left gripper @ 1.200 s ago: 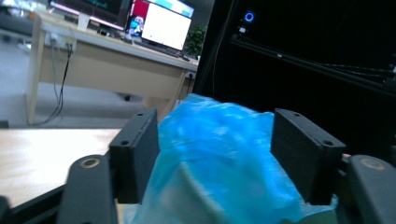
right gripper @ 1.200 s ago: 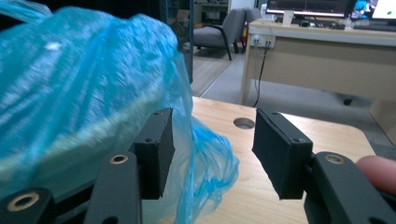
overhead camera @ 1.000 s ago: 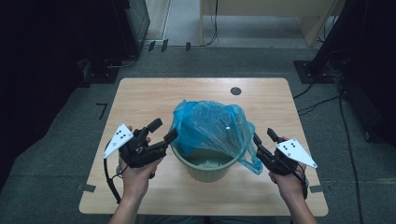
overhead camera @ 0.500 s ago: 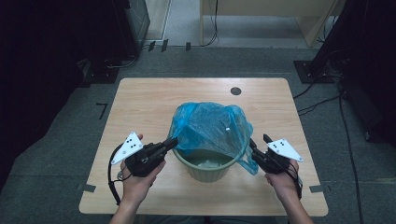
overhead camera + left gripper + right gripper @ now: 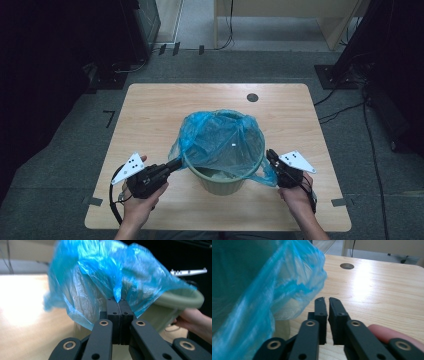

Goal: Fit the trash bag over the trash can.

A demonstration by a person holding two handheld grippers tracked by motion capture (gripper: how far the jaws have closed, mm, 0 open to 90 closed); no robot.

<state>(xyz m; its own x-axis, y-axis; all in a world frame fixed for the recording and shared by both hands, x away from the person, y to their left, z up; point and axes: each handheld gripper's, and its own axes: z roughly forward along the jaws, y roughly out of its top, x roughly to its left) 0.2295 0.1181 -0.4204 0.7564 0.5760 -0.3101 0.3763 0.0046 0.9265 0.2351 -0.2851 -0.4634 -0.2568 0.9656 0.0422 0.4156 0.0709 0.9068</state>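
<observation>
The blue bag (image 5: 222, 142) is being draped over the green bin (image 5: 220, 181), centre of the bench (image 5: 150, 110). The left tool (image 5: 117, 305) is pinching its film; the right tool (image 5: 326, 305) is pressed together beside it, gripping nothing. Thin plastic is being strained and could be torn.

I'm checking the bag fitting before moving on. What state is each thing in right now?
Blue bag: draped in the bin, edge folded over the rim, mouth open.
Green bin: upright on the table.
Left gripper: jaws shut on a pinch of the blue bag.
Right gripper: jaws just closed, nothing seen between them, bag beside.
</observation>
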